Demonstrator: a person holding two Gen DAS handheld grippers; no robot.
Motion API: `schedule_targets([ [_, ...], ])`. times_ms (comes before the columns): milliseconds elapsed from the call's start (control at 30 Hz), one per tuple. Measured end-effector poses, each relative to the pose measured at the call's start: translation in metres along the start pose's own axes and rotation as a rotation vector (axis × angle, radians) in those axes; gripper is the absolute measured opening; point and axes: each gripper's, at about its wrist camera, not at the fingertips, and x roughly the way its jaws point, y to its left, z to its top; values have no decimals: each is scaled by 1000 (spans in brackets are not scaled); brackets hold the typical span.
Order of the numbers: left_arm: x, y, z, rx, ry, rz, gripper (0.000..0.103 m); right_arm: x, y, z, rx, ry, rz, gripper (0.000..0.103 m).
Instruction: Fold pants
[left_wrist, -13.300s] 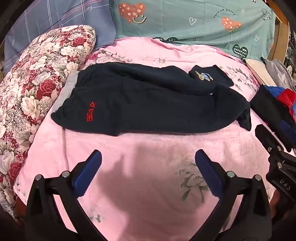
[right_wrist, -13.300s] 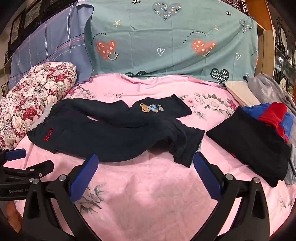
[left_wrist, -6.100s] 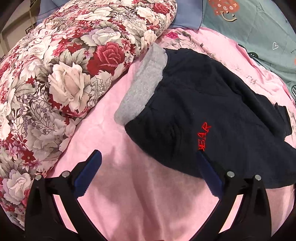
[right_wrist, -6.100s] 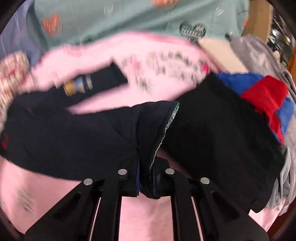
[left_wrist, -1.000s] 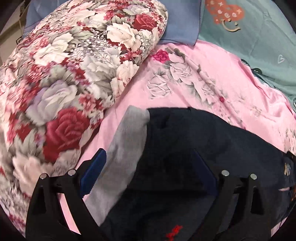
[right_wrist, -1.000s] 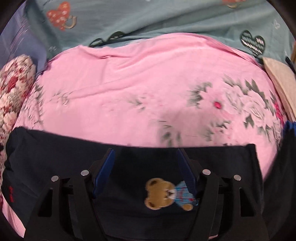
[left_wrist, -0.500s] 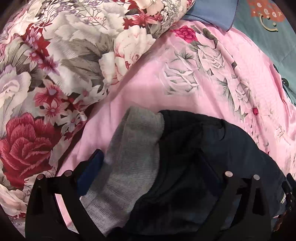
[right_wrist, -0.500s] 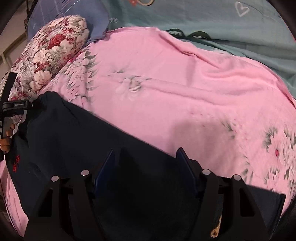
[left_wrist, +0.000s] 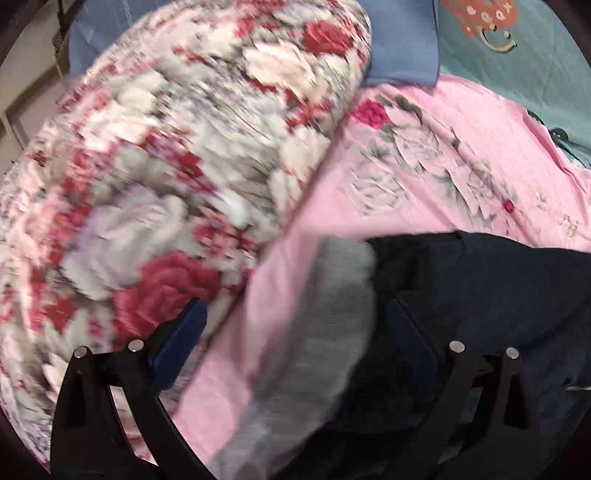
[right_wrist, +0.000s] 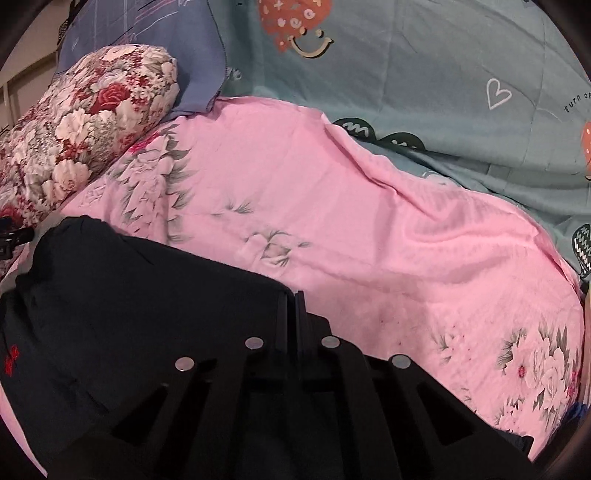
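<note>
Two grippers in view, both ours. Our left gripper (left_wrist: 291, 332) points down toward the waistband end of the dark navy fleece pants (right_wrist: 129, 317); its blue-padded fingers (left_wrist: 181, 332) stand wide apart, straddling the grey ribbed waistband (left_wrist: 325, 332), nothing clamped. That view is motion-blurred, so we cannot tell whether the pads touch cloth. Our right gripper (right_wrist: 290, 314) lies low along the pants' far edge, fingers pressed together on that edge, pinching navy fabric.

Pants lie flat on the pink floral bedsheet (right_wrist: 369, 221), waistband end toward the red-and-white floral rolled quilt (right_wrist: 85, 129), grey band just beside the quilt, pink sheet showing between them. Red stitched lettering (right_wrist: 10, 360) sits at the pants' near-left part in the right wrist view.

Beyond the pants' far edge we see a wide bare stretch of pink sheet running up to the teal heart-print blanket (right_wrist: 424, 74) and blue-grey plaid cloth (right_wrist: 147, 44). Quilt crowds the left side.
</note>
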Motion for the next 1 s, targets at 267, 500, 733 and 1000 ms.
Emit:
schedule_targets([
  [267,11,-8,5,26,-20,39,101,1,-7,-12,50,19,-64,55],
  [500,40,-11,19,-82,95,-54,101,-55,-61,-54,277,-22,11,65],
  [733,50,-28,25,-49,149,-172,38,-69,-90,-73,431,-16,48,65],
  [1000,16,-24,47,-78,-1,-104,16,-37,-42,-42,276,16,109,70],
])
